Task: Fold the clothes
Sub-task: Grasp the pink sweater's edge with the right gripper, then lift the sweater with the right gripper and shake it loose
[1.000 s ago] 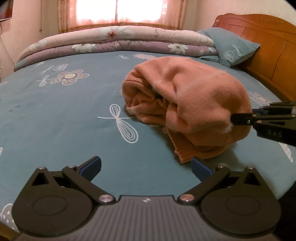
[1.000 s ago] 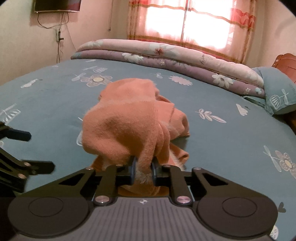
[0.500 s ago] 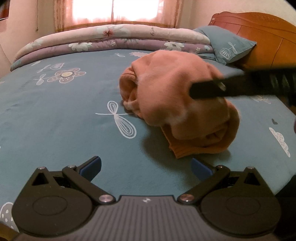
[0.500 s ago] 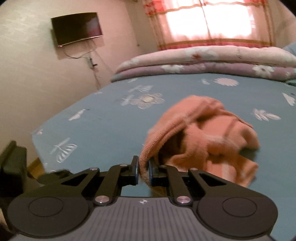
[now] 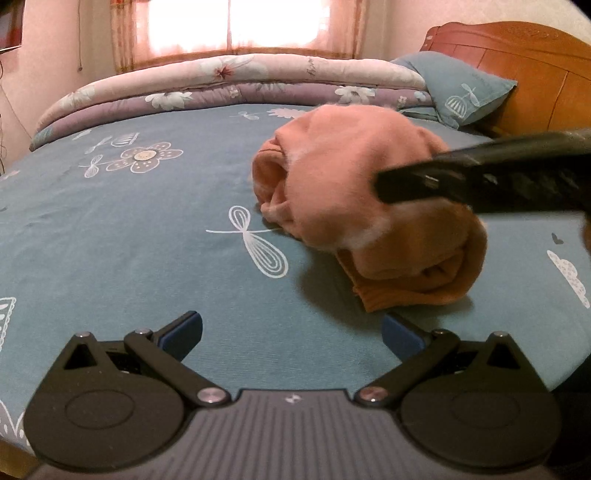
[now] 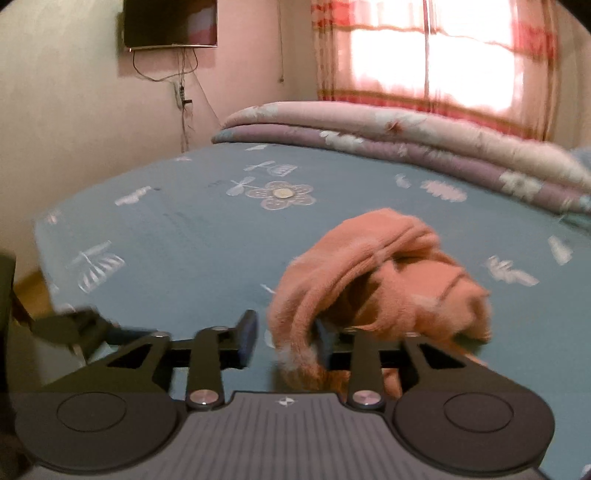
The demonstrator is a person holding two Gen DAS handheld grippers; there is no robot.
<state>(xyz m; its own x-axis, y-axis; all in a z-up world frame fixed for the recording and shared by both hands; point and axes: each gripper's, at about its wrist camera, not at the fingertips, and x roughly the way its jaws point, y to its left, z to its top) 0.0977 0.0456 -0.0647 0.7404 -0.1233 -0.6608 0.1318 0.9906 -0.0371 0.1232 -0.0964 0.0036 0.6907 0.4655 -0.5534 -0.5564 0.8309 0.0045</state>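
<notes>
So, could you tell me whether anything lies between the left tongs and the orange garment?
Nothing visible does: only bare blue bedsheet separates the open left tongs from the orange garment. The right tongs reach over it from the right.

a home bedroom: a bed (image 5: 110,229) with a blue patterned sheet, a wooden headboard (image 5: 517,70), a pillow (image 5: 461,85), folded floral quilts (image 5: 236,85) beneath a curtained window (image 6: 432,55), and a wall-mounted television (image 6: 170,22) on a pink wall.
</notes>
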